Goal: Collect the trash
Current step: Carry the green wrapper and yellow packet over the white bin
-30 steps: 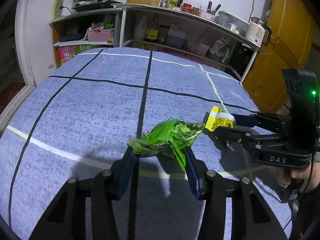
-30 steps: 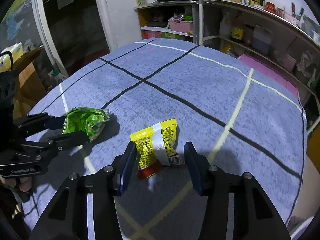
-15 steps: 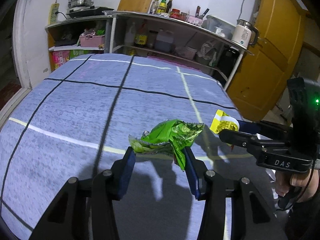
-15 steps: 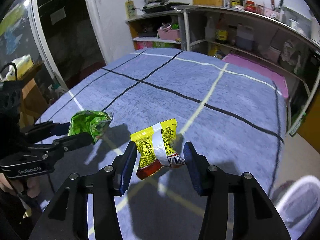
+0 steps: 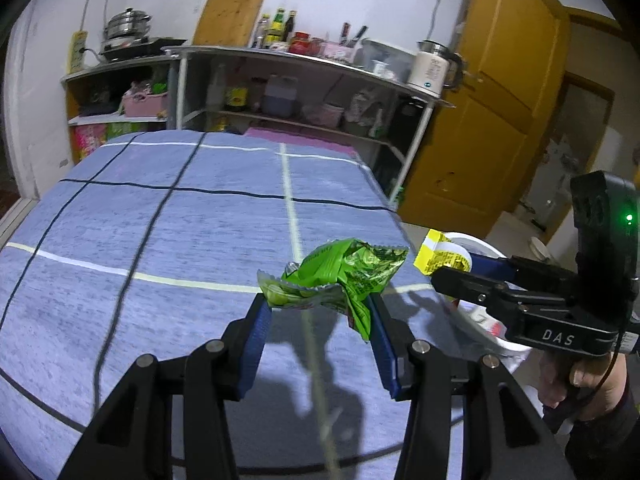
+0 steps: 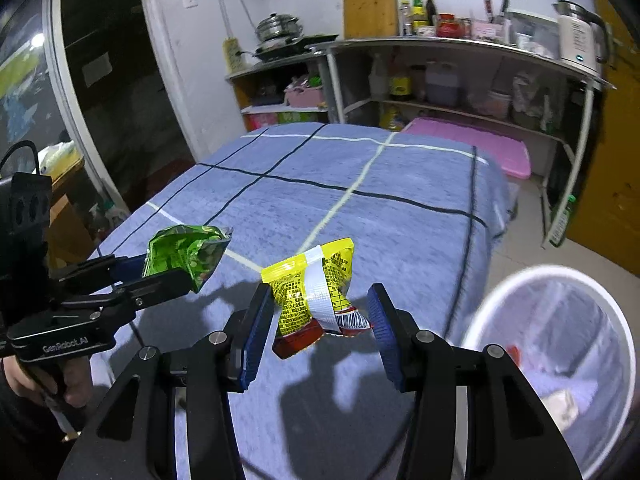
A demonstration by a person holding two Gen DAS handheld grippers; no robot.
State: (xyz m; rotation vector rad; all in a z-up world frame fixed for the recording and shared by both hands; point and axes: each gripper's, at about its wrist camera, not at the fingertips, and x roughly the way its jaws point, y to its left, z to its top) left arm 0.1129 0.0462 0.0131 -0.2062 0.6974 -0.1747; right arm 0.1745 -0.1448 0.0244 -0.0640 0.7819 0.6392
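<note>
You carry two wrappers: your left gripper point(image 5: 320, 312) clamps one green wrapper point(image 5: 340, 274), your right gripper point(image 6: 320, 312) one yellow packet point(image 6: 316, 284), beside one white bin point(image 6: 560, 344).

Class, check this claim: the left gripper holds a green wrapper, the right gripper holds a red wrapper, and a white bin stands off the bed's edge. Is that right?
One detail is wrong. The right gripper holds a yellow wrapper, with only a red strip at its bottom end, as the right wrist view shows. The left gripper does hold the green wrapper, and the white bin stands off the bed's edge.
</note>
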